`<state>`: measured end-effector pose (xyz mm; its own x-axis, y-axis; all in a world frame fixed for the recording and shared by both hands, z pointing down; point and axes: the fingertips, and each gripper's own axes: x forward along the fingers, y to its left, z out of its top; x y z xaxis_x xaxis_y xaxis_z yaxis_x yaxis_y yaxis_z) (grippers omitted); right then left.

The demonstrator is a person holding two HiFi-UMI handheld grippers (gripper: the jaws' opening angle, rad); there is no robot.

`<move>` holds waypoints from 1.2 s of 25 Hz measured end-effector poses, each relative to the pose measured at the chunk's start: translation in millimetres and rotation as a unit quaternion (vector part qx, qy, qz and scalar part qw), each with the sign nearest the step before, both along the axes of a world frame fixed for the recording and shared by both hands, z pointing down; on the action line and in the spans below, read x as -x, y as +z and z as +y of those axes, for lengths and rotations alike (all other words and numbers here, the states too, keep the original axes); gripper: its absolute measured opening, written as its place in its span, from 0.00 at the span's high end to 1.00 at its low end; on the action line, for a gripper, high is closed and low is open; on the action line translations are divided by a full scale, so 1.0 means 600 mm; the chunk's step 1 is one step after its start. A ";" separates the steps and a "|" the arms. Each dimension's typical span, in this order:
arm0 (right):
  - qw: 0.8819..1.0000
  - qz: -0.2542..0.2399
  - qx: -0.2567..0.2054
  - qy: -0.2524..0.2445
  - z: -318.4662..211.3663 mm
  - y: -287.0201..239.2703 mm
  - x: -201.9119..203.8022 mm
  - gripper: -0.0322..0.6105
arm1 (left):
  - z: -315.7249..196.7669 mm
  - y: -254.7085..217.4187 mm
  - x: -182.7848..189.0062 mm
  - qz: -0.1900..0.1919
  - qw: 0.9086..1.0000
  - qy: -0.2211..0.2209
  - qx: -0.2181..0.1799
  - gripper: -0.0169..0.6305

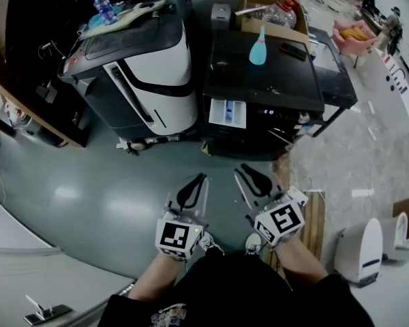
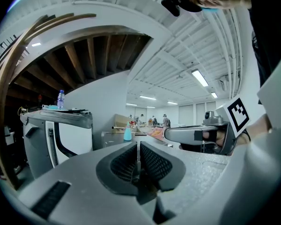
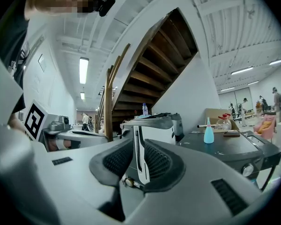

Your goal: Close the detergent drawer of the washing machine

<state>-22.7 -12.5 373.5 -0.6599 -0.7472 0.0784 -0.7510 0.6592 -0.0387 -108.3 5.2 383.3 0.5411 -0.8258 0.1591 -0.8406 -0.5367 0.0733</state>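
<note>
left tongs (image 1: 196, 182) pressed together, empty | right tongs (image 1: 251, 179) slightly apart, empty | detergent drawer (image 1: 228, 112) stands pulled out at the left of the black washing machine (image 1: 262, 80) front, well ahead of both tongs, untouched

Grey floor (image 1: 88, 196), black washing machine (image 1: 235, 77), blue bottle (image 1: 258, 50) on top

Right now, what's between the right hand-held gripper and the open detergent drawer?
No object: the head view shows only bare grey floor between the right hand-held gripper and the detergent drawer.
</note>
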 end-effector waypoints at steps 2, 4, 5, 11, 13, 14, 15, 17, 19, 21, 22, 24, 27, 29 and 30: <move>1.000 -0.004 0.003 0.008 -0.006 0.003 0.010 0.81 | -0.004 0.004 0.012 -0.001 1.000 0.007 0.003 0.96; 1.000 -0.010 0.006 0.015 -0.012 0.005 0.019 0.79 | -0.009 0.006 0.022 -0.003 1.000 0.015 0.003 0.96; 1.000 -0.011 0.005 0.018 -0.015 0.006 0.024 0.77 | -0.012 0.007 0.026 -0.004 1.000 0.020 0.003 0.95; 0.999 -0.013 0.006 0.041 -0.028 0.013 0.052 0.67 | -0.018 0.009 0.054 -0.007 0.999 0.041 -0.002 0.78; 0.999 -0.012 0.007 0.049 -0.031 0.015 0.061 0.64 | -0.019 0.011 0.062 -0.009 0.999 0.047 -0.005 0.72; 0.999 -0.011 0.007 0.052 -0.033 0.016 0.066 0.62 | -0.019 0.012 0.066 -0.010 0.999 0.051 -0.006 0.70; 0.998 -0.010 0.007 0.055 -0.034 0.017 0.070 0.61 | -0.019 0.013 0.070 -0.011 0.998 0.054 -0.006 0.67; 0.998 -0.007 0.006 0.063 -0.036 0.020 0.078 0.56 | -0.019 0.015 0.077 -0.013 0.998 0.060 -0.007 0.62; 0.998 -0.002 0.007 0.068 -0.038 0.023 0.081 0.53 | -0.019 0.016 0.080 -0.014 0.998 0.064 -0.009 0.59; 0.997 0.002 0.008 0.072 -0.041 0.027 0.079 0.52 | -0.018 0.017 0.081 -0.014 0.998 0.067 -0.010 0.57; 0.997 0.003 0.009 0.074 -0.043 0.029 0.078 0.51 | -0.018 0.017 0.081 -0.014 0.998 0.068 -0.010 0.57; 0.997 0.006 0.011 0.079 -0.048 0.035 0.075 0.50 | -0.018 0.019 0.079 -0.015 0.997 0.072 -0.012 0.57; 0.996 0.010 0.018 0.088 -0.057 0.045 0.067 0.50 | -0.018 0.023 0.076 -0.013 0.997 0.076 -0.009 0.56; 0.995 0.011 0.026 0.094 -0.065 0.053 0.060 0.49 | -0.023 0.027 0.073 -0.012 0.997 0.074 -0.007 0.56; 0.995 0.010 0.029 0.096 -0.071 0.059 0.056 0.49 | -0.026 0.029 0.072 -0.012 0.997 0.073 -0.007 0.56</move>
<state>-56.2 -55.0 409.0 -0.5036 -0.8532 0.1358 -0.8637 0.5008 -0.0565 -151.7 -10.3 400.9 0.6524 -0.7404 0.1618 -0.7544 -0.6548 0.0453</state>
